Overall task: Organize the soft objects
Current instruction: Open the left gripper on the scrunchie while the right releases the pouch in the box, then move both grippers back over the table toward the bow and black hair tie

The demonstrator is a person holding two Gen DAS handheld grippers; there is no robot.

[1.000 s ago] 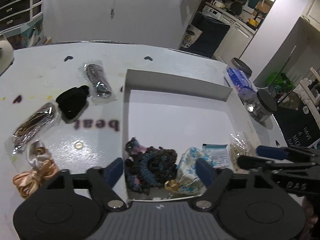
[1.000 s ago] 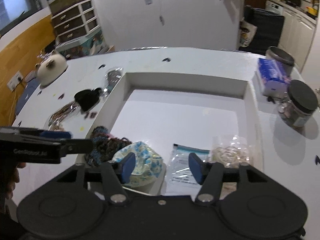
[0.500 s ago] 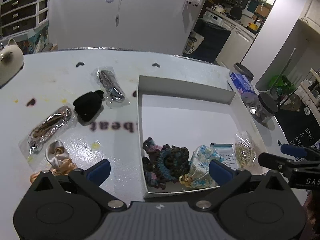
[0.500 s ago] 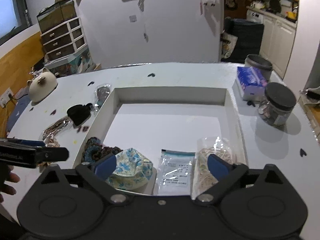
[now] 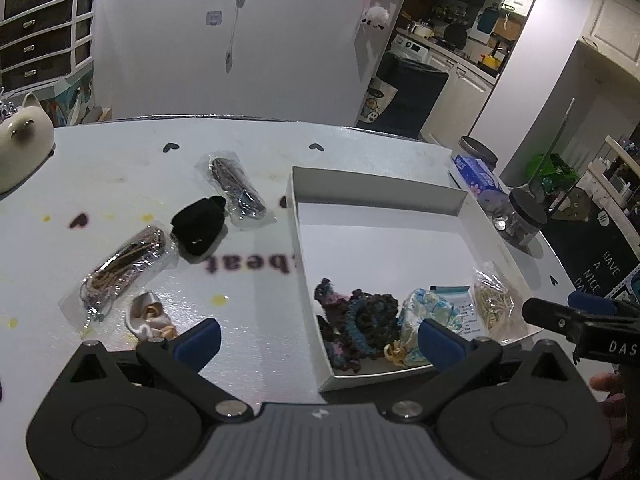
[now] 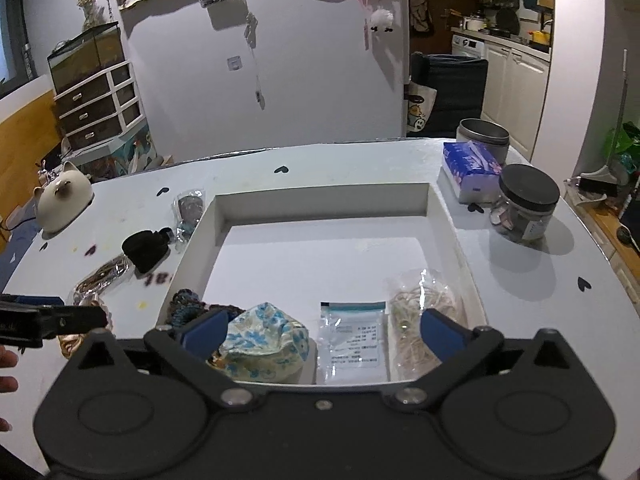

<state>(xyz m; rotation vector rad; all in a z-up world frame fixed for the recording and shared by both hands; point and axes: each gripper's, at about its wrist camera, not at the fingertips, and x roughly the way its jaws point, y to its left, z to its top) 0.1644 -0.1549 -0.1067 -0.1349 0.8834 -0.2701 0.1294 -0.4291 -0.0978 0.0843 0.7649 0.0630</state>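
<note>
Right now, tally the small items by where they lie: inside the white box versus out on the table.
In the white box: 4, namely dark scrunchies, blue floral scrunchie, flat packet, bagged bands.
On the table: 4, namely two bagged packs, black pouch, satin scrunchie.
Total: 8

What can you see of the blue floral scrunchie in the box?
The blue floral scrunchie is cream fabric, apparently satin, printed with blue flowers, bunched into a puffy mound. It lies inside the white box at its near edge, touching the dark crocheted scrunchies on its left and the flat clear packet on its right. Neither gripper holds it.
</note>
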